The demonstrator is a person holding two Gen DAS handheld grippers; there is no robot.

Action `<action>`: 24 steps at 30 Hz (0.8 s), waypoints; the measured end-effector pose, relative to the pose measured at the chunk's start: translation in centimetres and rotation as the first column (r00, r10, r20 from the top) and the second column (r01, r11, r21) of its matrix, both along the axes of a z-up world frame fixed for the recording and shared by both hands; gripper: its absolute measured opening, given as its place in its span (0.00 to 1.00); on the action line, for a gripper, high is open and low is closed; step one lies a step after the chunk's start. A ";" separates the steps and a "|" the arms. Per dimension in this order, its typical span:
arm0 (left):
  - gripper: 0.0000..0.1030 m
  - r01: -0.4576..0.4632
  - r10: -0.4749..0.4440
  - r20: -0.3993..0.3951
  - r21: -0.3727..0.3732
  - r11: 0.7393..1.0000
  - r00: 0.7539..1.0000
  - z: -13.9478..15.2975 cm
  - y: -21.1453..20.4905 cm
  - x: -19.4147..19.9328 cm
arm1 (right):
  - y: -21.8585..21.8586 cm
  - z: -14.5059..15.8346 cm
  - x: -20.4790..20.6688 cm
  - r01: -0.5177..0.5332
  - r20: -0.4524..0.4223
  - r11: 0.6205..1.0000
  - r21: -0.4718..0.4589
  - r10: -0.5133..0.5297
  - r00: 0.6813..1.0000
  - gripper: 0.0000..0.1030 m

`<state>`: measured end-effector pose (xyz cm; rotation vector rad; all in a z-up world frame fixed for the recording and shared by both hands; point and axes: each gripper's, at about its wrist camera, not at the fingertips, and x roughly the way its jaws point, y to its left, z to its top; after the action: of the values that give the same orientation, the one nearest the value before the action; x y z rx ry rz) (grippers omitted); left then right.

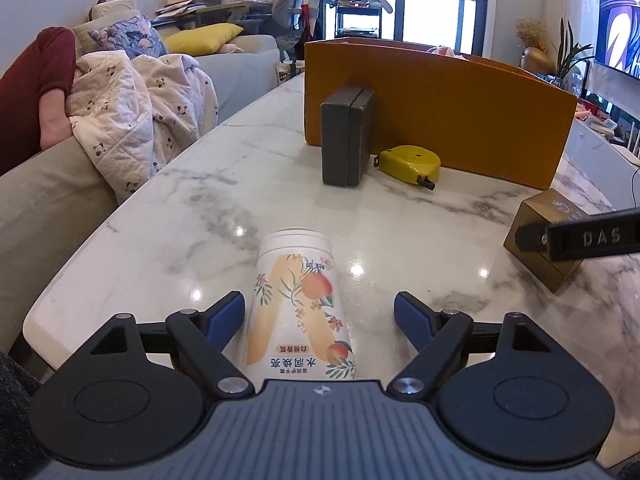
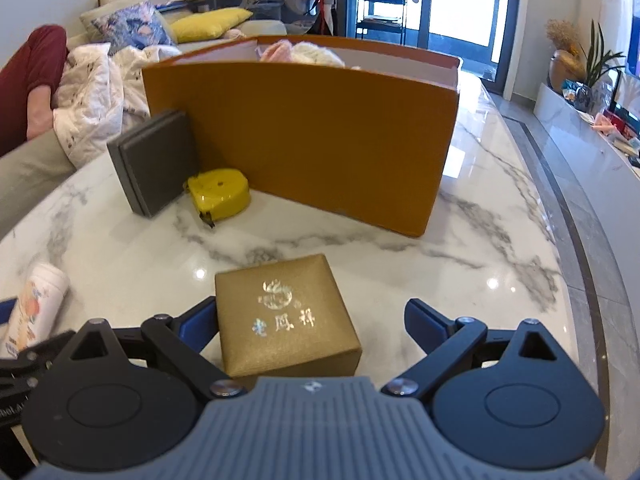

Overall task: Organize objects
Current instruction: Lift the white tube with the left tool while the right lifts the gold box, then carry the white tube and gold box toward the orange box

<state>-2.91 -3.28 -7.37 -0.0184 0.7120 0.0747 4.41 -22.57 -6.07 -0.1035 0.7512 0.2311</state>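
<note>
The left gripper point(image 1: 319, 312) stands wide open around a white tube point(image 1: 298, 304) lying between its fingers, neither pad pressing — lined up for a grasp. The right gripper point(image 2: 310, 320) is open too, straddling a gold box point(image 2: 286, 316) just ahead of it. Beyond both waits the orange box point(image 2: 316, 136) — probably the destination.

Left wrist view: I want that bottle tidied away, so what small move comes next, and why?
Probably close the left gripper on the white bottle. The bottle lies on the marble table between the open blue fingers, neither visibly pressing it.
</note>
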 end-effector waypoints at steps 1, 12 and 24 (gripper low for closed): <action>0.95 -0.001 0.001 0.000 -0.001 1.000 1.000 0.0 0.0 0.0 | 0.0 -0.2 -0.1 -0.001 -0.006 1.000 0.003 0.001 1.000 0.94; 0.92 -0.006 0.006 -0.005 -0.001 1.000 1.000 0.0 0.0 0.0 | 1.7 -0.8 -0.8 -0.085 -0.027 0.996 -0.017 0.085 0.996 0.84; 0.52 -0.029 0.029 0.011 0.016 0.999 1.000 0.4 0.4 -0.1 | 1.1 -0.3 -1.3 -0.026 -0.045 1.000 -0.004 0.025 0.999 0.63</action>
<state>-3.06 -2.87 -6.97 -0.0138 0.7009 0.1081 3.16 -21.49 -6.32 -0.1127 0.7952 0.2566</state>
